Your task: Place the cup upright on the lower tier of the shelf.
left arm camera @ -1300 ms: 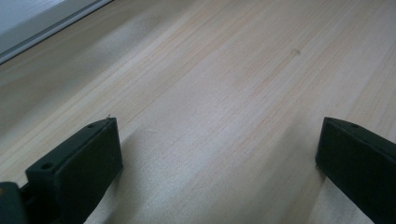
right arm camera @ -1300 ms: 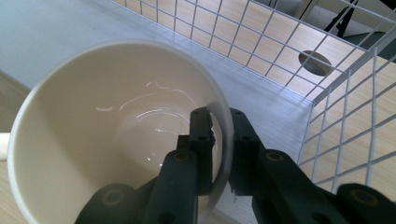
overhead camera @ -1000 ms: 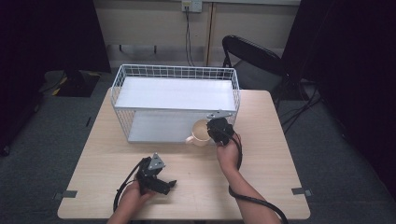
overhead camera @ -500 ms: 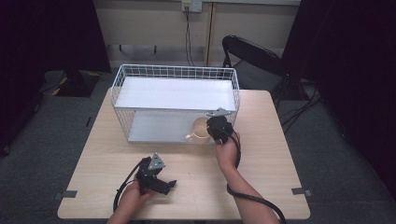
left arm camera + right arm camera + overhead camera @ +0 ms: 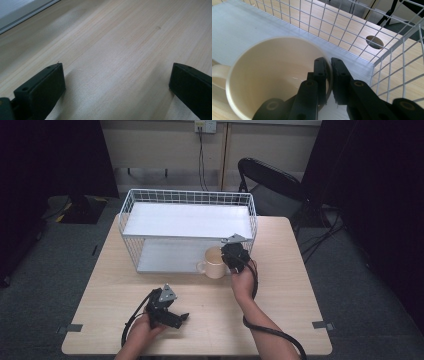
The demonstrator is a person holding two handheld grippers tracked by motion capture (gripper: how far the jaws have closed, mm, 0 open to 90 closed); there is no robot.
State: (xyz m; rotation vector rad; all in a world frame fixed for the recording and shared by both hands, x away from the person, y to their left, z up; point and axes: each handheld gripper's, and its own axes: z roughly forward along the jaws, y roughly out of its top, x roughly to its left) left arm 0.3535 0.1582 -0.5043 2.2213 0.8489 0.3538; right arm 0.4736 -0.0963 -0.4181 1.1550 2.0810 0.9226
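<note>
Mug [image 5: 215,262], cream, sits at front right corner of the wire rack's [image 5: 150,200] lower shelf, handle pointing left, rim partly under the top shelf. Left gripper [image 5: 181,318] lies low on the wood table [image 5: 295,270] near the front edge, held by left hand [image 5: 145,327], jaws spread wide with nothing between; bare tabletop all around it, well apart from rack and mug. Left gripper view: two black jaws far apart over plain wood grain, a pale strip of rack shelf cut off at top left. Right gripper [image 5: 329,75] is clamped on the mug wall [image 5: 274,75], one jaw inside, one outside. High view hides that grip under the gripper body; right gripper view gives it clearly, plus wire mesh [image 5: 392,62] just beside the outer jaw, tight room on that side. Mug base and most of handle cut off there. Black chair [image 5: 270,180] behind table, cables on floor, dark surroundings hard to read.
</note>
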